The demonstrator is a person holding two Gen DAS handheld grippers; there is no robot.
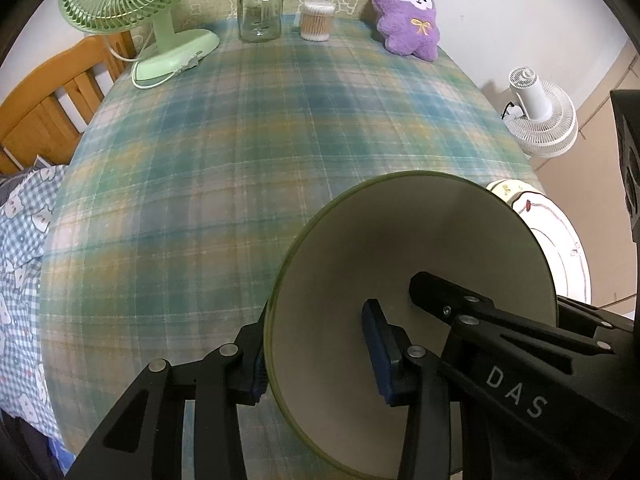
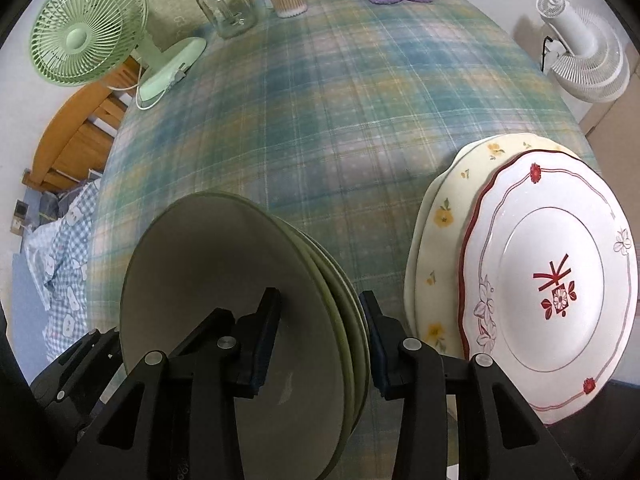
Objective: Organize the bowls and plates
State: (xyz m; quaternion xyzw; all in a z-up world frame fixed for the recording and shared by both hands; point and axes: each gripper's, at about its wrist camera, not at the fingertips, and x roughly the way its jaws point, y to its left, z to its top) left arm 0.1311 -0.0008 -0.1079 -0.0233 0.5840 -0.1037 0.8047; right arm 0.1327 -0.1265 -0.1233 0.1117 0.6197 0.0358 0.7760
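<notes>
My left tongs (image 1: 320, 354) and right tongs (image 2: 320, 338) clamp opposite rims of the green bowls (image 2: 240, 300), steadying the stack; plates (image 2: 552, 280) wait at three o'clock.

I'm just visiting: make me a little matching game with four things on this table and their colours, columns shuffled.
Things:
1. desk fan
2. plush toy
3. top plate
4. stacked bowls

Colours:
A. purple
B. olive green outside, pale inside
C. mint green
D. white with red trim

Pairs: 1-C, 2-A, 3-D, 4-B
</notes>
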